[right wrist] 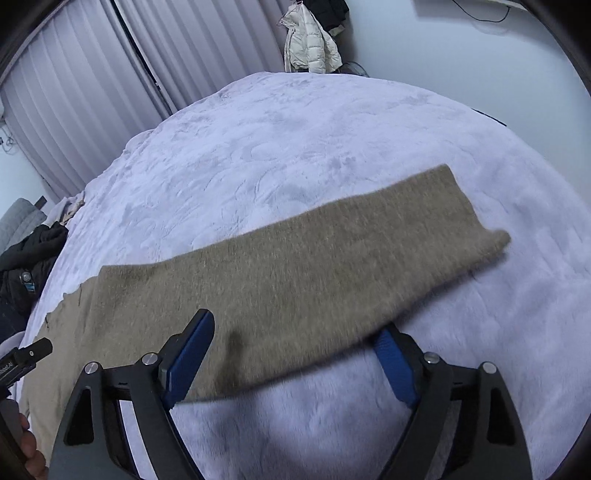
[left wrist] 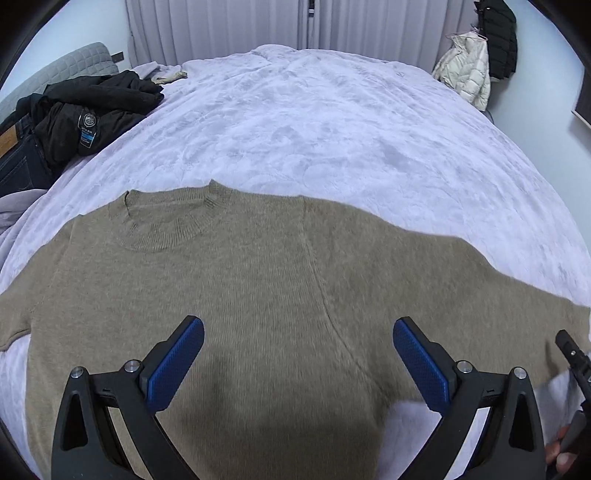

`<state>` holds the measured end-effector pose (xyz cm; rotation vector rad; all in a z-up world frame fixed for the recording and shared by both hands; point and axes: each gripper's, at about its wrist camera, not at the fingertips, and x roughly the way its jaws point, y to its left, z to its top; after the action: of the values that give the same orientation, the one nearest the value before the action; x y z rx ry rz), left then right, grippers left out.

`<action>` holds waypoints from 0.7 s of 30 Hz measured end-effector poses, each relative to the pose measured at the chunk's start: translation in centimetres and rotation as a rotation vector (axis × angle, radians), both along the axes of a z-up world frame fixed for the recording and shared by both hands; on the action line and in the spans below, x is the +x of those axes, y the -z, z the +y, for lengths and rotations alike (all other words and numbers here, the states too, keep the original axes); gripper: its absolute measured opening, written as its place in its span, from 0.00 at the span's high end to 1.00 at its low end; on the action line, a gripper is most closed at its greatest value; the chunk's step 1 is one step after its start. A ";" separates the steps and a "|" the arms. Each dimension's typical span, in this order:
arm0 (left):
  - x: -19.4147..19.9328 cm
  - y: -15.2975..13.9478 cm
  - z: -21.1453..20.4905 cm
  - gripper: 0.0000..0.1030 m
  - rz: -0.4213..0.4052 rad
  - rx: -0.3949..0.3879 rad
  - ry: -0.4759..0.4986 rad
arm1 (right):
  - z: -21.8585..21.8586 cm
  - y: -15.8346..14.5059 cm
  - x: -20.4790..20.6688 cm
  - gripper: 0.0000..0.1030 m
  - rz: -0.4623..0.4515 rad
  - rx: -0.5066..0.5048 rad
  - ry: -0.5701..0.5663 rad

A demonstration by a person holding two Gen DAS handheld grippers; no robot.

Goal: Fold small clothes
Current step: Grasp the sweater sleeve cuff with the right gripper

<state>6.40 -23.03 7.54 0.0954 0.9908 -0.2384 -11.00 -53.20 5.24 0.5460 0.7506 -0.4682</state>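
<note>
the tan, fuzzy knit sweater point(left wrist: 229, 280) lies flat, front up, on the bed's plush lavender blanket point(left wrist: 314, 122), its long sleeve point(right wrist: 332, 258) stretched out sideways. the left gripper point(left wrist: 298, 363) hovers wide open over the chest, holding nothing. the right gripper point(right wrist: 295, 369) straddles the sleeve near its lower edge, pads apart, not pinching. i'd grab that edge fully, since soft knit sags and stretches, then fold it across.

This is a bedroom in a home. A wide bed point(left wrist: 332, 122) under a pale plush blanket fills the view, with a quilted grey headboard point(left wrist: 62, 70) at one side, pleated curtains point(left wrist: 229, 26) along the far wall, dark clothes point(left wrist: 74, 114) heaped on the bed, and a cream puffer jacket point(left wrist: 465, 70) hanging in the corner.
</note>
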 end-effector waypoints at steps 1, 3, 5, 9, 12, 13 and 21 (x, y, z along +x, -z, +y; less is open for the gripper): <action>0.7 0.4 -0.1 0.00 0.005 0.006 -0.017 | -0.2 -0.1 0.5 0.30 -0.015 0.006 -0.016; 1.5 1.4 -0.5 0.00 0.033 0.022 -0.019 | -0.5 0.1 2.1 0.52 -0.022 0.045 -0.084; 1.9 2.7 -1.0 0.00 0.051 0.042 -0.013 | -0.7 0.8 3.5 0.84 0.002 0.059 -0.117; 2.1 5.4 -1.6 0.00 0.092 0.085 0.009 | -1.2 0.4 2.7 0.92 -0.038 0.063 -0.073; 1.7 5.9 -1.7 0.00 0.063 0.088 0.018 | 0.0 -1.8 2.0 0.92 -0.060 -0.057 -0.067; 1.7 5.9 -1.8 0.00 0.061 0.090 0.021 | 0.4 -2.5 1.9 0.92 -0.073 -0.074 -0.074; 2.4 3.7 1.3 0.00 0.100 -0.003 0.030 | 6.3 -9.9 2.8 0.92 -0.144 -0.263 -0.159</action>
<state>8.77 -21.76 3.81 0.0964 1.0892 -0.2737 -8.24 -46.85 15.11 0.2680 0.5777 -0.3685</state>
